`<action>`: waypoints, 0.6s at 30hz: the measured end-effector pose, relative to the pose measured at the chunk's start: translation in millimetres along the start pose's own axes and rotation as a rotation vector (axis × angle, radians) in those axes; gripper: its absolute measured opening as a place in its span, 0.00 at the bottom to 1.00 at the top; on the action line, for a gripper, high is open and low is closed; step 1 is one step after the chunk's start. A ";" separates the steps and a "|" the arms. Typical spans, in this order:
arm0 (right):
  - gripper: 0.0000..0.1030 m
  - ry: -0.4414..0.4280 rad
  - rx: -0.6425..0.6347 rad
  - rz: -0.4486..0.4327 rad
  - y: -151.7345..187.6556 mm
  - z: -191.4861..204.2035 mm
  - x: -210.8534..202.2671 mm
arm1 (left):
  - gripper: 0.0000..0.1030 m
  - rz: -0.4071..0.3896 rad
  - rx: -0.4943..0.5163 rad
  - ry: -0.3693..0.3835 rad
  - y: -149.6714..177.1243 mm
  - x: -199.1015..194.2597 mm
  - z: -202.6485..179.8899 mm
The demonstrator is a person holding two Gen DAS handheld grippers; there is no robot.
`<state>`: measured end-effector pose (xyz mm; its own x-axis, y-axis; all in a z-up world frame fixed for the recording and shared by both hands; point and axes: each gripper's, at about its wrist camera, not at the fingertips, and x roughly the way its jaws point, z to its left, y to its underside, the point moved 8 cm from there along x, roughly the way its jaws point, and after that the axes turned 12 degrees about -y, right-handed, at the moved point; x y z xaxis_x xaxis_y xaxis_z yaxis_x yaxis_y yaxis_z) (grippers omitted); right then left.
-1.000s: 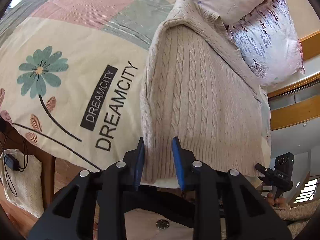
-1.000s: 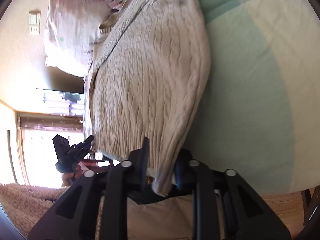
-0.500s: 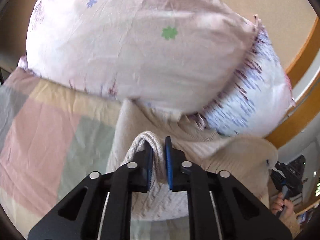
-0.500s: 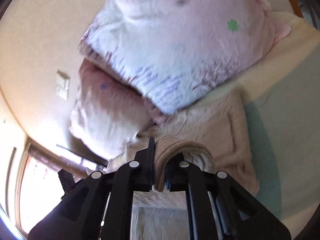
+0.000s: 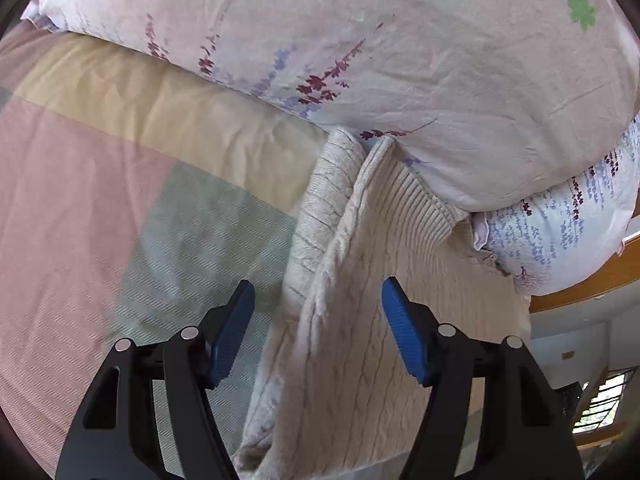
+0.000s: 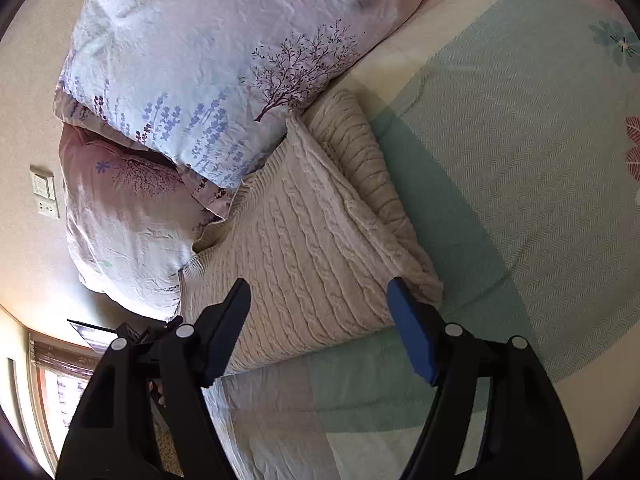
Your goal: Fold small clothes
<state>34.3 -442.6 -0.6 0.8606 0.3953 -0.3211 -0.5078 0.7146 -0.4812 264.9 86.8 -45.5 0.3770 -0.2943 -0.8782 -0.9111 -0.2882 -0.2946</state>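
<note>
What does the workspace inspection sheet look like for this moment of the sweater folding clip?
Surface: bedspread with pastel colour blocks and flower prints.
Job's things: cream cable-knit sweater lying folded, its far edge against the pillows.
Clutter: two floral pillows, one stacked on the other.
Grippers: left gripper open above the sweater; right gripper open, holding nothing.
Cables: nothing seen.
Surroundings: beige wall with a switch plate; wooden headboard edge; bright window.

Patchwork bedspread (image 6: 500, 168) carries folded sweater (image 6: 312, 248) and pillows (image 6: 208, 52).
</note>
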 end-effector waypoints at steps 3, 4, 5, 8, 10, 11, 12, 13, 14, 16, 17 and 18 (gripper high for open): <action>0.69 0.012 -0.017 0.015 -1.2 5.4 2.5 | 0.24 -0.012 0.012 0.019 -3.3 8.4 -12.7; 0.70 0.011 -0.019 0.020 -2.1 5.8 1.9 | 0.23 0.004 -0.012 0.025 -2.1 13.5 -15.1; 0.70 0.010 -0.021 0.024 -3.7 5.5 1.9 | 0.15 -0.005 -0.032 0.038 -1.8 11.7 -18.3; 0.70 0.007 -0.016 0.023 -9.2 1.8 -2.2 | 0.14 -0.030 -0.023 0.084 3.4 -8.0 -49.6; 0.70 0.021 -0.018 0.014 -15.2 -3.6 -10.3 | 0.13 -0.047 0.006 0.181 9.6 -34.0 -91.7; 0.70 0.026 -0.019 0.006 -18.6 -5.9 -14.4 | 0.13 -0.049 0.038 0.221 14.8 -45.6 -120.0; 0.70 0.026 -0.020 -0.001 -22.3 -8.7 -19.3 | 0.13 -0.049 0.081 0.262 21.3 -54.7 -151.3; 0.70 0.026 -0.021 -0.013 -27.6 -11.8 -25.0 | 0.13 -0.040 0.121 0.309 29.5 -59.8 -184.4; 0.70 0.027 -0.020 -0.027 -33.2 -15.0 -30.1 | 0.13 -0.025 0.149 0.362 39.1 -61.3 -219.9; 0.70 0.027 -0.012 -0.053 -44.0 -22.9 -38.9 | 0.13 0.037 0.183 0.479 61.8 -50.3 -290.0; 0.70 0.028 -0.005 -0.066 -50.0 -26.9 -42.4 | 0.14 0.081 0.192 0.530 75.4 -38.6 -322.8; 0.70 0.029 0.000 -0.075 -54.8 -29.6 -45.1 | 0.14 0.156 0.188 0.586 88.9 -23.2 -351.2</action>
<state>22.2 -516.7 16.1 0.8946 0.3236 -0.3081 -0.4420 0.7416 -0.5047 233.6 -252.0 81.0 0.2175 -0.7850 -0.5801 -0.9564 -0.0527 -0.2872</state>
